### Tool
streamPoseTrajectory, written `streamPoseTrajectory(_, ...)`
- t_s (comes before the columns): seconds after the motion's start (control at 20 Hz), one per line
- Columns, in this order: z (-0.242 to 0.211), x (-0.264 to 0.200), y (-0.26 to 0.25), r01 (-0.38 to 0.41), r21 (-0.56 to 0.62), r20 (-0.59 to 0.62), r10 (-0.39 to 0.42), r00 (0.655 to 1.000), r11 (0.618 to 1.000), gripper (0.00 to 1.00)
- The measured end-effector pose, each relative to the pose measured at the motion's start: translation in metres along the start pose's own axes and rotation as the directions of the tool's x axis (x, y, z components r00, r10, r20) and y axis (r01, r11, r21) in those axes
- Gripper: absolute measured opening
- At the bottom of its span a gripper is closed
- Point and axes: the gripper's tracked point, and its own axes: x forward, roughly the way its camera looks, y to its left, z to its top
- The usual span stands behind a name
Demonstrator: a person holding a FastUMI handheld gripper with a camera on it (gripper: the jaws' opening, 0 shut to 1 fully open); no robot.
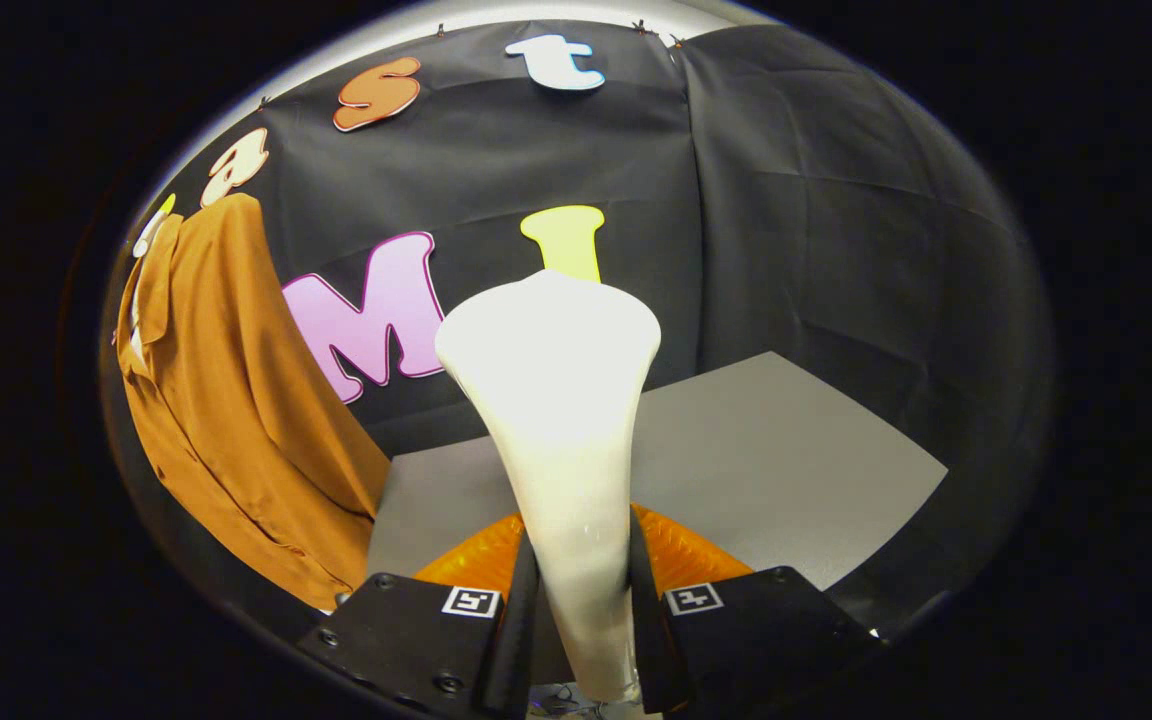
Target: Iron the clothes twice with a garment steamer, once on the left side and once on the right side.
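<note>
The claw (581,610) is clenched on the garment steamer (561,420), both fingers pressing its narrow neck. The rigid, glossy handle may slip; grip low. The soft orange shirt (236,420) hangs beyond, left of the surface (786,460).

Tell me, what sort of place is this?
Probably a small recording booth set up for a clothes-steaming chore, not a home. Black cloth lines the walls, a brown shirt hangs against it beside a bare grey table, and the gripper is shut on a white steamer.
</note>
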Motion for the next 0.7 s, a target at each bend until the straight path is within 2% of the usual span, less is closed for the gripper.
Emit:
streamPoseTrajectory(0.25,0.014,-0.046,0.049,0.035,-0.027,0.119,-0.031,0.992,0.999,0.45)
streamPoseTrajectory(0.45,0.022,-0.079,0.105,0.035,-0.044,0.210,-0.025,0.977,0.998,0.45)
streamPoseTrajectory(0.7,0.011,-0.095,0.178,-0.005,-0.080,0.225,0.023,0.974,0.997,0.45)
